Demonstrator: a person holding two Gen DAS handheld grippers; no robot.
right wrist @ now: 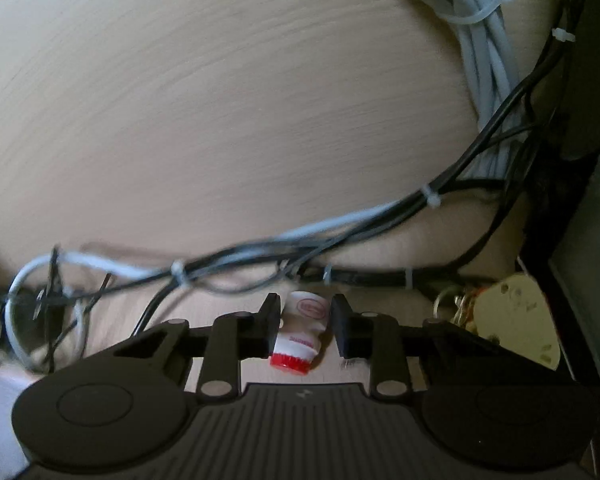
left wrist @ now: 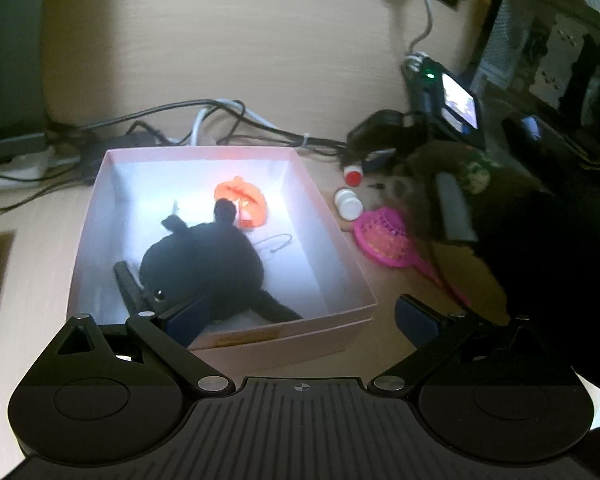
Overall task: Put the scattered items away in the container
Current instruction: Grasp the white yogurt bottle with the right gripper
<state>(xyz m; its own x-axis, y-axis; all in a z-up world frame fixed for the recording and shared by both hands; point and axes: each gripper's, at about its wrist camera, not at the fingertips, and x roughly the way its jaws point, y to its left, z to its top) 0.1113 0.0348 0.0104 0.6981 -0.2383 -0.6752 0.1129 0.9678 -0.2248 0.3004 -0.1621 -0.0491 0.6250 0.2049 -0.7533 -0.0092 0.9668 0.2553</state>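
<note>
Left hand-held gripper (left wrist: 300, 320): jaws stand wide apart with nothing between them, poised over the near wall of the pink box (left wrist: 332, 264) on the worktop (left wrist: 228, 60). One blue pad overlaps the box's near rim in the picture; whether it touches cannot be told.

Box contents: a black plush toy (left wrist: 204, 264) fills the near half, with a black clip-like item (left wrist: 128, 284) at its left side. An orange crumpled item (left wrist: 242, 202) lies toward the far wall, and a thin wire loop (left wrist: 278, 242) lies to the right of the toy.

Outside the box, right side: a pink hairbrush (left wrist: 386, 242) lies on the worktop just beside the box wall. Beyond it, a white bottle (left wrist: 348, 202) lies near the box.

Right hand-held gripper (right wrist: 306, 322): jaws are drawn in on a small white bottle with a red cap (right wrist: 300, 334). The pads press its sides, red cap toward the camera. In the left wrist view this gripper is blurred and dark at the right, with the red cap showing beyond the white bottle.

Farther back: bundled grey and black cables (right wrist: 380, 216) run across the worktop behind the box, tied at intervals. A cream-coloured tag with keys (right wrist: 512, 316) lies to the right of the held bottle.
</note>
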